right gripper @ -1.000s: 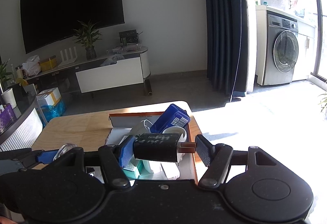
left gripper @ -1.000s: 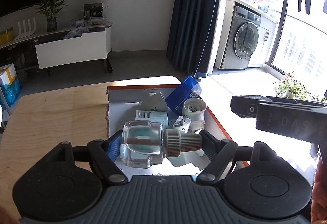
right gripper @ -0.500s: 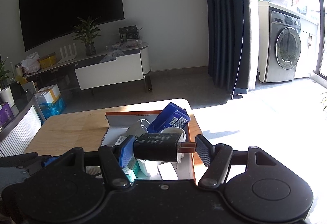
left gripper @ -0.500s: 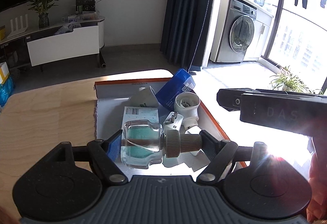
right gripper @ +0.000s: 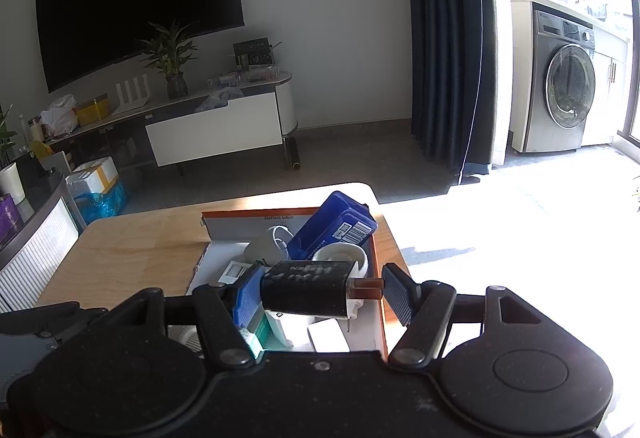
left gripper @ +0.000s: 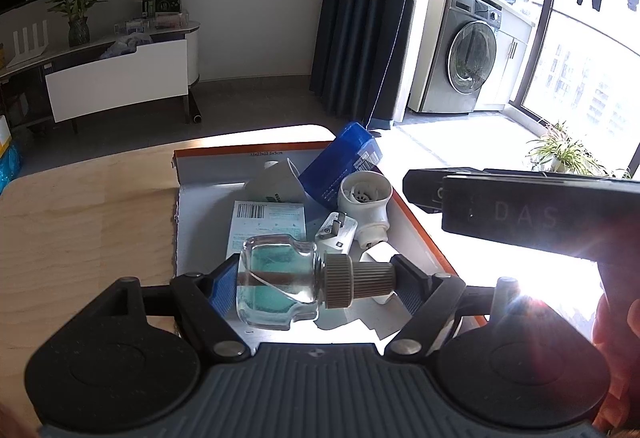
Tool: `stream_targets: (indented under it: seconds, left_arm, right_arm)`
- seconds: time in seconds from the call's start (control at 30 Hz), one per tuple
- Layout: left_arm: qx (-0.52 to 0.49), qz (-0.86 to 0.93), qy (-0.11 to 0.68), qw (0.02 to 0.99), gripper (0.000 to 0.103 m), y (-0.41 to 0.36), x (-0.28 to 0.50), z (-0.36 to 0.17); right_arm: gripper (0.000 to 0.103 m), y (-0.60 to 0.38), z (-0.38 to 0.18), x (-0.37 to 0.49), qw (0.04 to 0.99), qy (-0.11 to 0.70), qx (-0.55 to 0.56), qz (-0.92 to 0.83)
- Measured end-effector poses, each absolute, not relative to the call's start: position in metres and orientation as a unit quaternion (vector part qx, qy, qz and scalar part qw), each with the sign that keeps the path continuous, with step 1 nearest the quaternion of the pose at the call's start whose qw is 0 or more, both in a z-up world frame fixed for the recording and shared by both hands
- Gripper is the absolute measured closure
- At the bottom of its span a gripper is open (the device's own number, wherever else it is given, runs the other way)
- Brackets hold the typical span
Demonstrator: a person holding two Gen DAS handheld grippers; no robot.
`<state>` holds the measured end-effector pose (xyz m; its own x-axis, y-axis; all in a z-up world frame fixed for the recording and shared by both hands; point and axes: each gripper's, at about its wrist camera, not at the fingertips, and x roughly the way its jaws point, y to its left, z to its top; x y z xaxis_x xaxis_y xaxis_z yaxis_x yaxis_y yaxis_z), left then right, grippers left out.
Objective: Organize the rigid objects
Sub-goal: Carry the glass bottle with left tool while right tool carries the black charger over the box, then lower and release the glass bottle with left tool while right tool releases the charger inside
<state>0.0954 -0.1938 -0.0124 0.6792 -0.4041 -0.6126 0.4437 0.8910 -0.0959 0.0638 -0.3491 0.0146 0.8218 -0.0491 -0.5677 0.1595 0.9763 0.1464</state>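
Note:
My left gripper (left gripper: 316, 280) is shut on a clear glass bottle (left gripper: 280, 280) with a beige ribbed cap, held sideways over the near end of the orange-rimmed cardboard box (left gripper: 420, 222). My right gripper (right gripper: 320, 292) is shut on a black plug adapter (right gripper: 308, 290), its copper prongs against the right pad, above the same box (right gripper: 374, 250). Inside the box lie a blue case (left gripper: 344, 162), a white round plug unit (left gripper: 364, 194), a white charger (left gripper: 336, 236) and a labelled packet (left gripper: 266, 224). The right tool's body (left gripper: 536, 210) shows at the right of the left wrist view.
The box sits at the far right corner of a light wooden table (left gripper: 80, 222). Beyond the table's edge is floor, a white TV cabinet (right gripper: 216, 130), a dark curtain (right gripper: 448, 38) and a washing machine (right gripper: 568, 94). Strong sunlight glares at the right.
Both grippers have come a little closer to the box, which now looks larger and lower in each view. Both grips are unchanged.

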Motion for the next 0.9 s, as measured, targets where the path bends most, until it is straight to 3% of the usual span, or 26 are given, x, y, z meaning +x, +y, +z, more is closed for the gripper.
stream_targets:
  seconds: [0.9]
  left_arm:
    - [0.03,-0.245,0.344,0.906,0.024,-0.208,0.112,-0.025]
  right_arm:
    - [0.025,-0.35,-0.005,0.119,0.944,0.318,0.081,-0.038]
